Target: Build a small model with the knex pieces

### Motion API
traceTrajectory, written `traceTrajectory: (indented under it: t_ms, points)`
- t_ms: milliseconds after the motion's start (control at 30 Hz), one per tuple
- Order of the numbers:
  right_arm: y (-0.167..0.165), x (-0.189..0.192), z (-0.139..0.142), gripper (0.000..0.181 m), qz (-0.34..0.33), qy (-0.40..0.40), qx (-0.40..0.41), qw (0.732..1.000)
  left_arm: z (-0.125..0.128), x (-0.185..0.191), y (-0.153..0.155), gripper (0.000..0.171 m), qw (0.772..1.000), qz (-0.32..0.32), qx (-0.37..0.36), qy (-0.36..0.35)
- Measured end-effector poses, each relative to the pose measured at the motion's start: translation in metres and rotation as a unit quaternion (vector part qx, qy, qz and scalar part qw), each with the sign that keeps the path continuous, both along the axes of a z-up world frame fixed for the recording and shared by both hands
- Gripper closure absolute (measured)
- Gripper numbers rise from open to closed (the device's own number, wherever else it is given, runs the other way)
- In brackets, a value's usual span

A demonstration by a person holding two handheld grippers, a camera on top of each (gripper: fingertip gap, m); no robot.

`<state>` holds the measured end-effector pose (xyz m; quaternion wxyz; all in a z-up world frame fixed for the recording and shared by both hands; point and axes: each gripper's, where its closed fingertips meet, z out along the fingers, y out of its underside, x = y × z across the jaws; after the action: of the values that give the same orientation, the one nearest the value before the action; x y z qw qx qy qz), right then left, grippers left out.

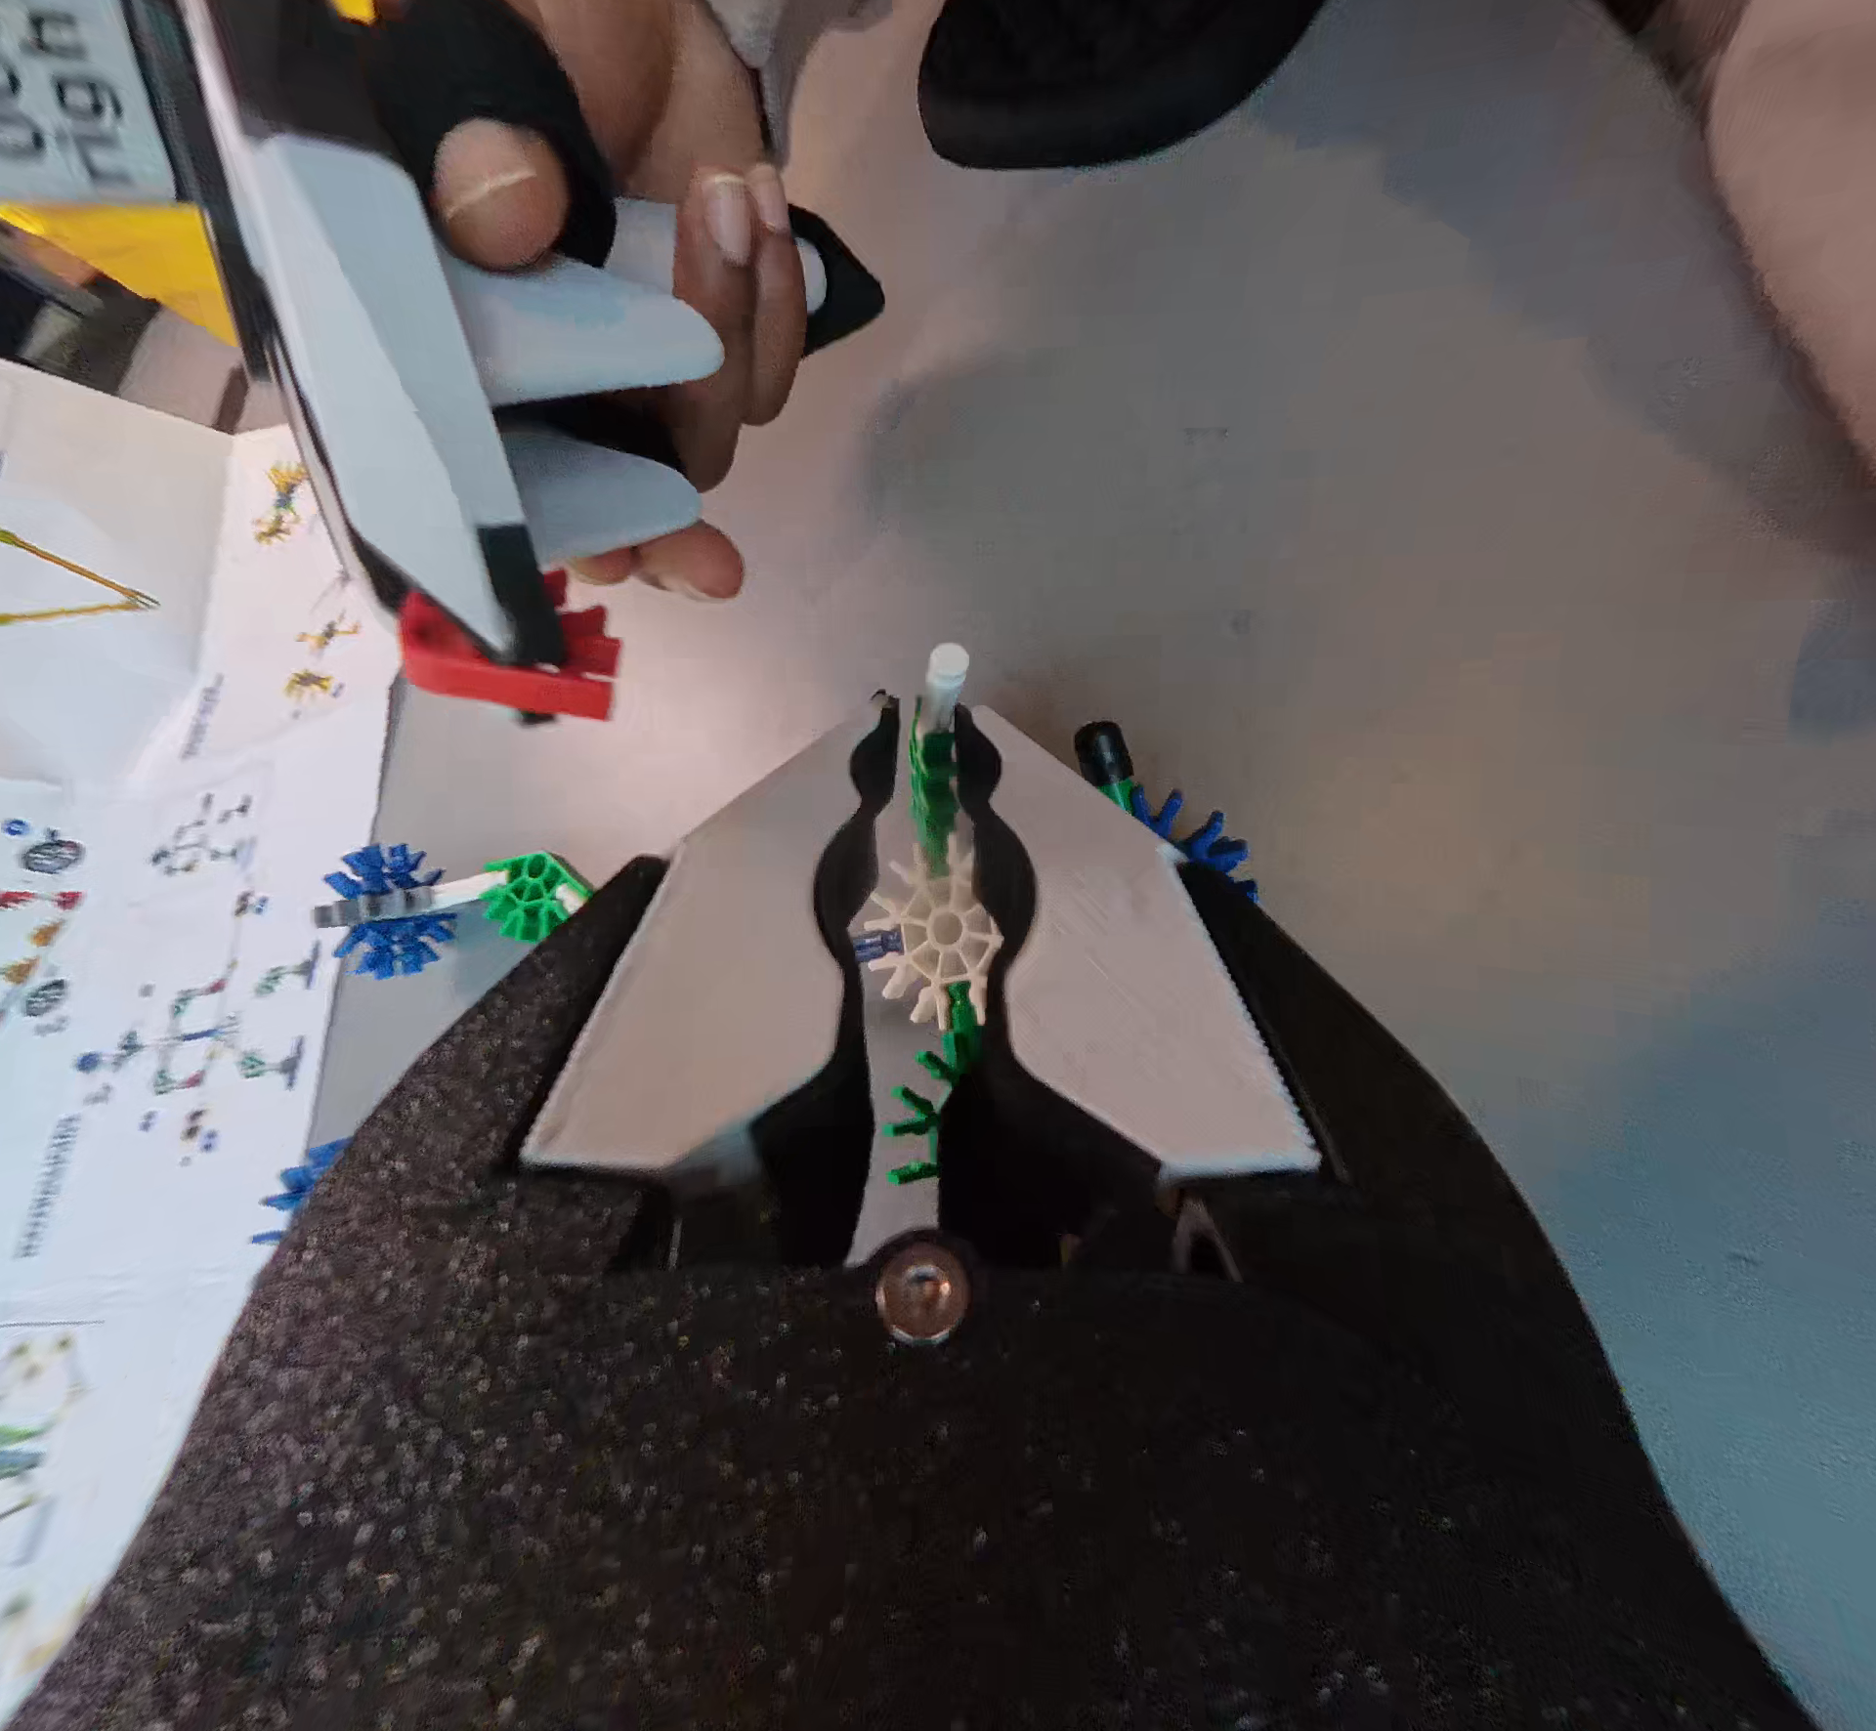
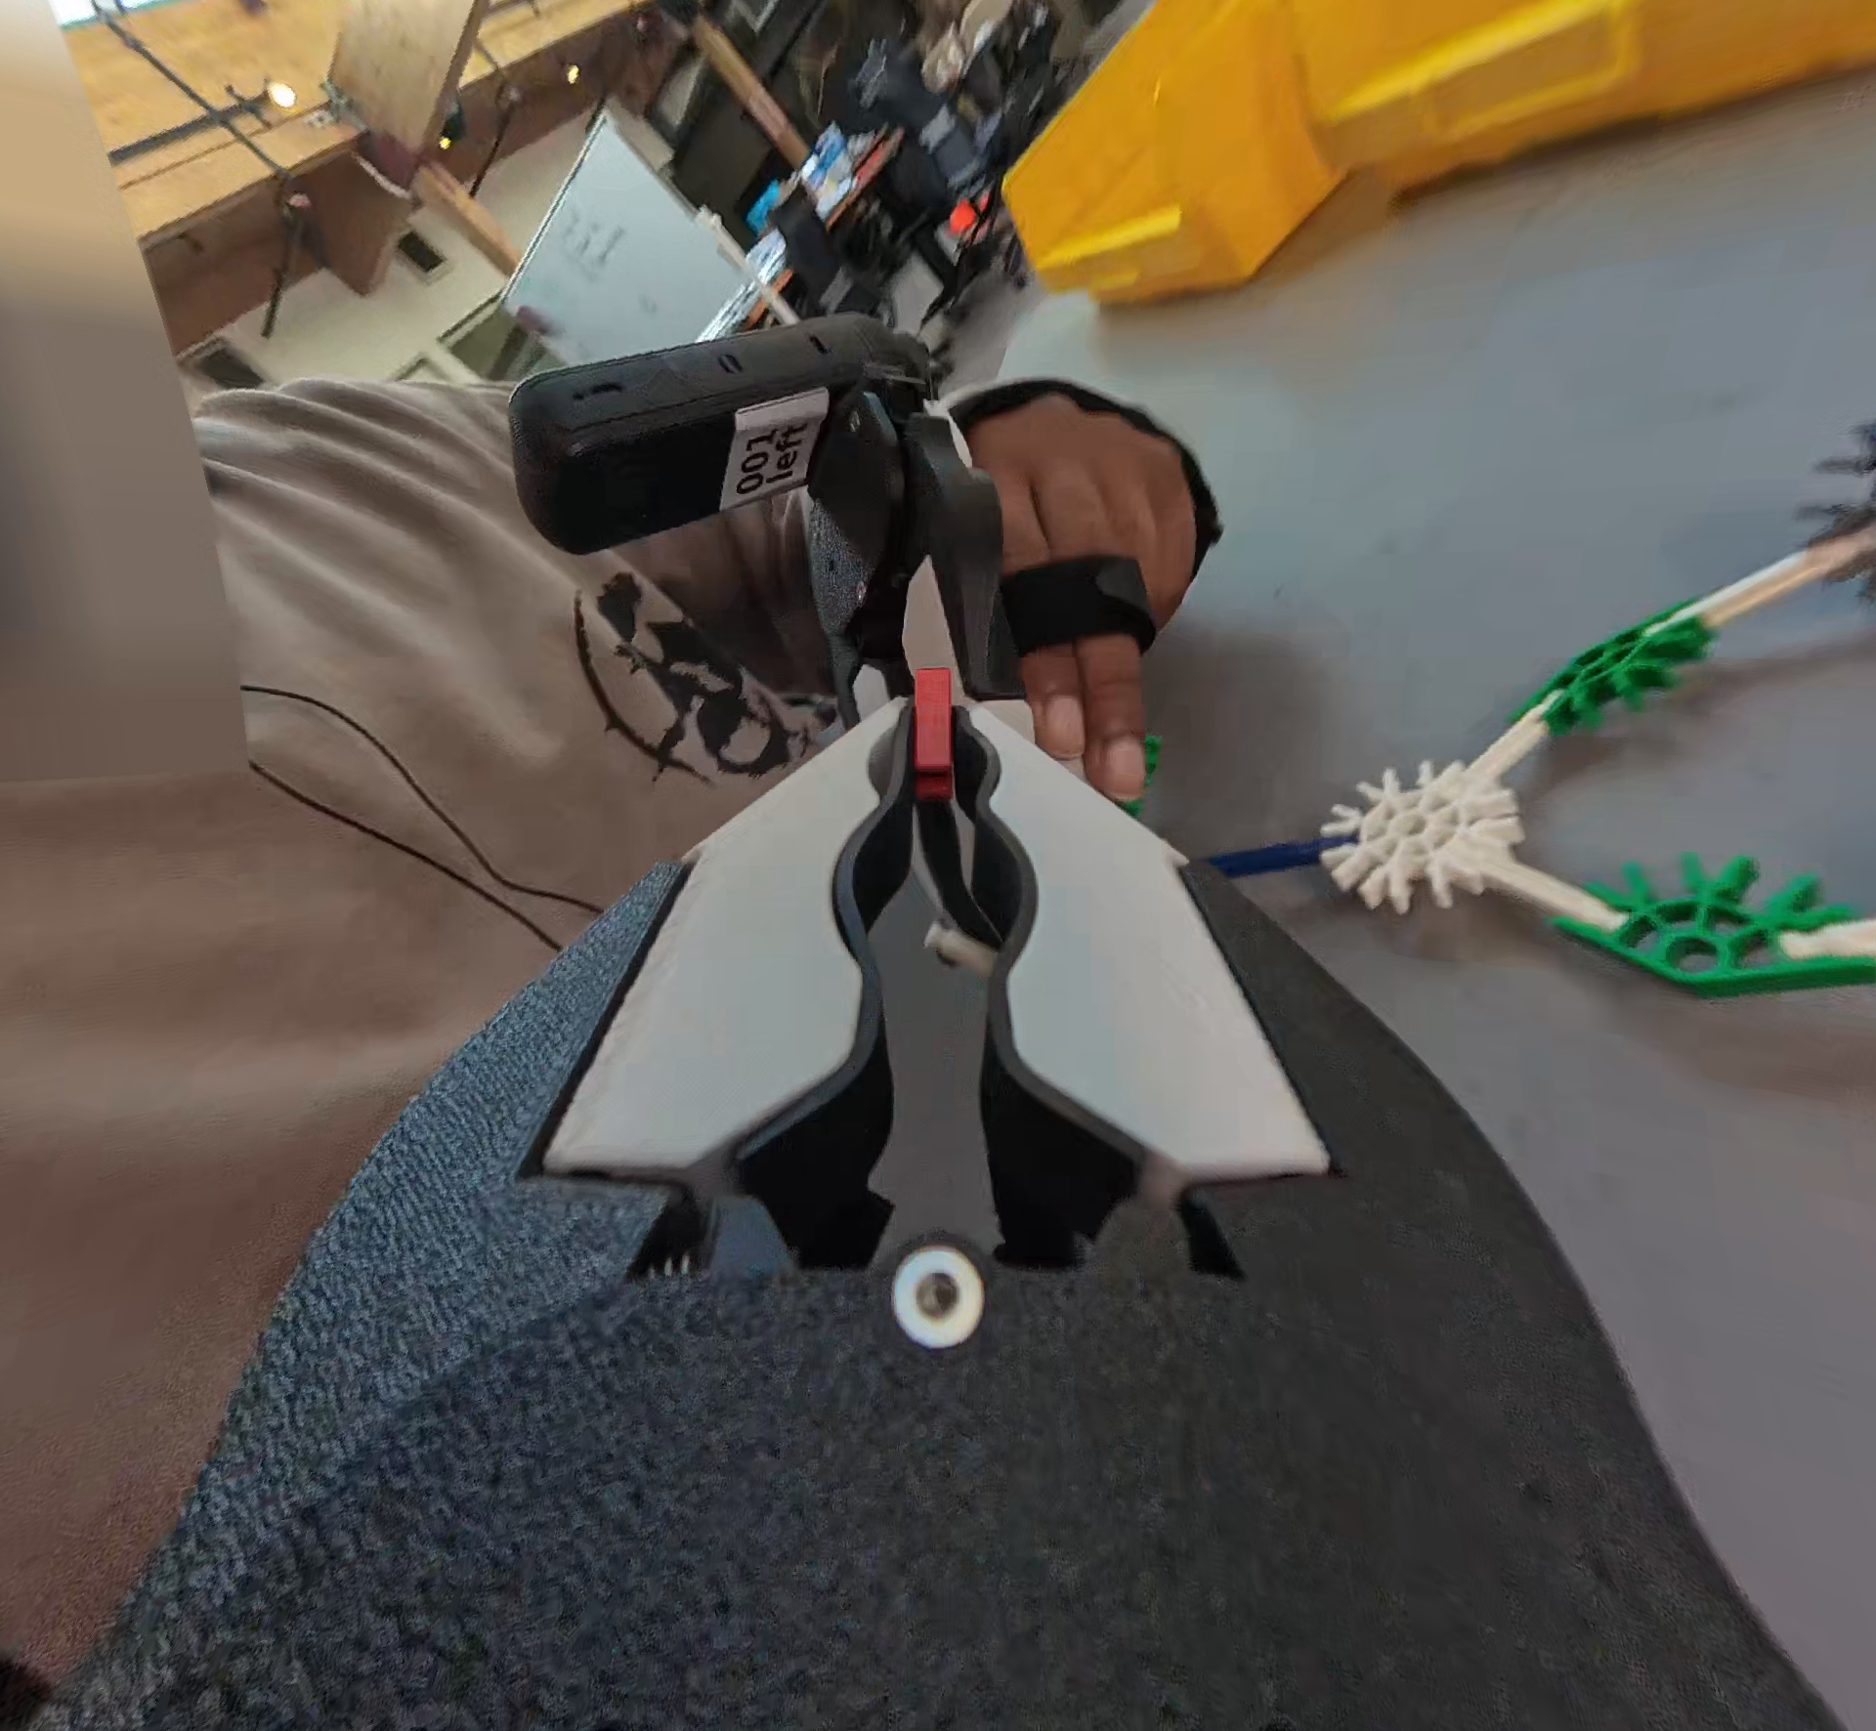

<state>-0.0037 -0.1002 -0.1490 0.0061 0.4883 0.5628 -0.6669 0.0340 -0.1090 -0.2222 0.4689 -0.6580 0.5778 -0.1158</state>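
My left gripper [image 1: 926,718] is shut on a green connector [image 1: 932,774] of a toy construction frame; a white rod [image 1: 944,680] sticks out past its tips. A white snowflake connector [image 1: 939,933] shows in the gap behind the tips. My right gripper [image 2: 932,738] is shut on a red connector [image 2: 933,730]. In the left wrist view that red connector [image 1: 528,667] hangs up and to the left of the white rod, apart from it. The frame's white snowflake connector [image 2: 1416,832] and green connectors [image 2: 1716,936] lie on the grey table [image 2: 1523,424] in the right wrist view.
A blue and green connector cluster [image 1: 406,906] lies left of my left gripper. A printed instruction sheet [image 1: 152,921] covers the table's left side. A yellow bin [image 2: 1370,79] stands at the table's far side. A person's dark shoe [image 1: 1117,18] and sleeve [image 2: 437,586] are close by. The grippers' ends are close to 8 cm from one another.
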Motion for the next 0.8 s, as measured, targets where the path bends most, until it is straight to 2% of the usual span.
traceTrajectory:
  t_ms: [100, 233, 333, 567, 667, 800]
  points:
    - [0.011, 0.001, 0.017, 0.177, -0.094, 0.111, 0.063, 0.987, 0.019, -0.006, 0.002, 0.146, 0.991, 0.016, -0.086, -0.096]
    - [0.021, 0.004, 0.023, 0.177, -0.193, 0.197, 0.183, 0.944, 0.05, -0.021, 0.019, 0.141, 0.958, 0.054, -0.139, -0.243]
    - [0.015, 0.007, 0.025, 0.176, -0.187, 0.215, 0.237, 0.929, 0.07, -0.024, 0.025, 0.142, 0.936, 0.065, -0.147, -0.313]
    - [0.004, 0.007, 0.026, 0.176, -0.182, 0.233, 0.236, 0.926, 0.087, -0.013, 0.019, 0.165, 0.935, 0.052, -0.115, -0.331]
    - [0.003, 0.009, 0.026, 0.176, -0.174, 0.232, 0.233, 0.928, 0.088, -0.012, 0.017, 0.166, 0.933, 0.047, -0.123, -0.336]
    - [0.007, 0.009, 0.02, 0.174, -0.174, 0.23, 0.258, 0.922, 0.081, -0.014, 0.019, 0.166, 0.943, 0.055, -0.116, -0.307]
